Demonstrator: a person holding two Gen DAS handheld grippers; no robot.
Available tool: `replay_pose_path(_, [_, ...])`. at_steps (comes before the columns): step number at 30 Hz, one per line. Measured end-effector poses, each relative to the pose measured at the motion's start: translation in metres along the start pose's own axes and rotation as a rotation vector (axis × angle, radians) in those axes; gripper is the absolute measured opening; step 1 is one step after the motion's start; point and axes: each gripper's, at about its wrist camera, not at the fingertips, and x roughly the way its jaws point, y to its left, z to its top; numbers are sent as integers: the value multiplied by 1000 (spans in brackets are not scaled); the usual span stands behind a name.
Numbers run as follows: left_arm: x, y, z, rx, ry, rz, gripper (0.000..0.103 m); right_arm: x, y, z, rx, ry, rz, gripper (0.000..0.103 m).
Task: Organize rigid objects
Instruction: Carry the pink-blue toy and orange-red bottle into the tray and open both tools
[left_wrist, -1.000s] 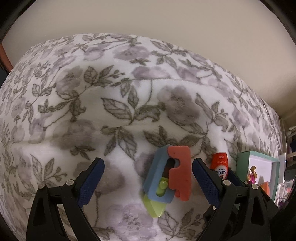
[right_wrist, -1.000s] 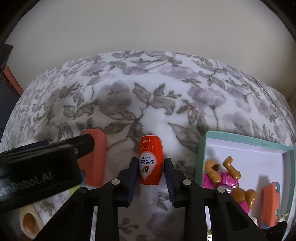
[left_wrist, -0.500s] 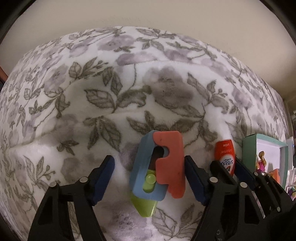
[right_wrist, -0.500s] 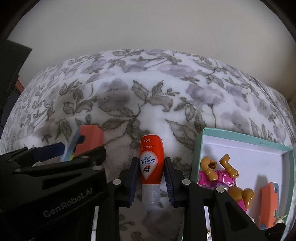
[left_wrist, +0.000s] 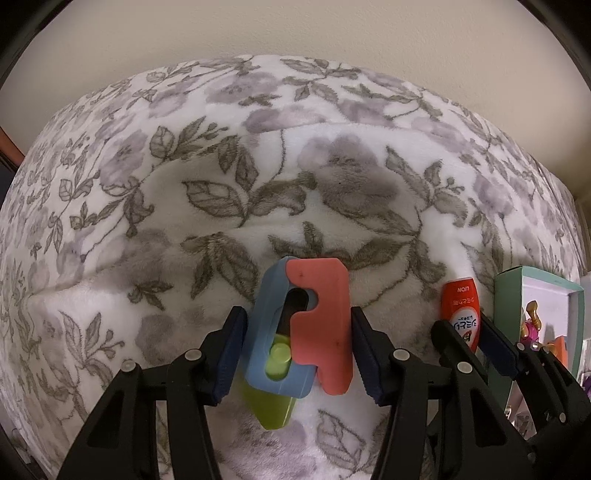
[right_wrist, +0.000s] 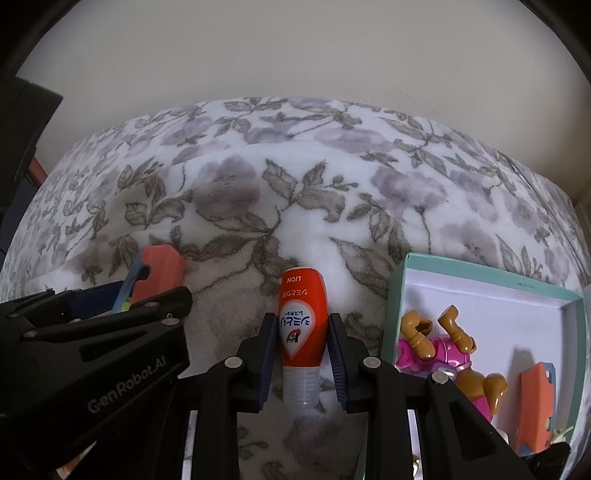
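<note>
We have the toy block (left_wrist: 299, 332) lying directly between the jaws of the left gripper (left_wrist: 297, 354), its long axis running away from us, parallel to the fingers; so the closing stroke meets its two long flanks squarely, blue side toward the left pad, coral side toward the right. The jaws are closing and stand at a middling width; the right pad looks to be at or just beside the coral edge, the left pad just beside the blue edge, and we cannot tell whether either is pressing yet. The block rests on the flowered blanket (left_wrist: 258, 177) of the bed; it is a blue shell and a coral piece interlocked like puzzle parts, with a lime-green tongue poking out at the near end and a green stud in a slot. We judge it hard plastic, flat-sided, easy to pinch across its width.

To its right, the right gripper (right_wrist: 301, 347) is clamped narrow on the orange bottle (right_wrist: 303, 321), cap toward us, base away; the teal box (right_wrist: 491, 273), just beside it, already holds a pink and brown figure (right_wrist: 443, 350) and another coral piece (right_wrist: 535, 402).
</note>
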Motion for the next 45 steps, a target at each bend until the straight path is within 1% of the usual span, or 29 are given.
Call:
replay_pose_path(4, [-2, 6, 4, -10, 3, 13, 57, -3, 2, 1, -9, -2, 19, 29])
replay_pose_path(7, [-10, 13, 6, -27, -6, 5, 57, -7, 2, 2, -7, -11, 32, 29])
replay_pose_path(14, [-40, 23, 14, -52, -60, -10, 57, -25, 1, 7, -10, -54, 44, 29])
replay_pose_path(19, [-52, 24, 13, -60, -88, -16, 57, -30, -1, 9, -5, -64, 43, 28])
replay_pose_path(25, [-51, 26, 13, -71, -74, -18, 57, -33, -2, 8, -5, -67, 36, 28])
replay_pose_path(31, [-57, 24, 12, -79, -74, -15, 57, -48, -4, 8, -8, -79, 32, 28])
replay_pose_path(37, [-79, 20, 2, -81, -79, -33, 57, -84, -16, 2, 1, -81, 18, 28])
replay_pose_path(40, [-97, 11, -8, -66, -85, -58, 57, -107, -27, -4, 21, -82, 2, 28])
replay_pose_path(41, [-106, 6, -13, -56, -92, -72, 57, -117, -33, -7, 32, -84, -2, 28])
replay_pose_path(45, [-132, -6, -29, -29, -124, -88, 57, -150, -50, -16, 63, -95, -24, 28])
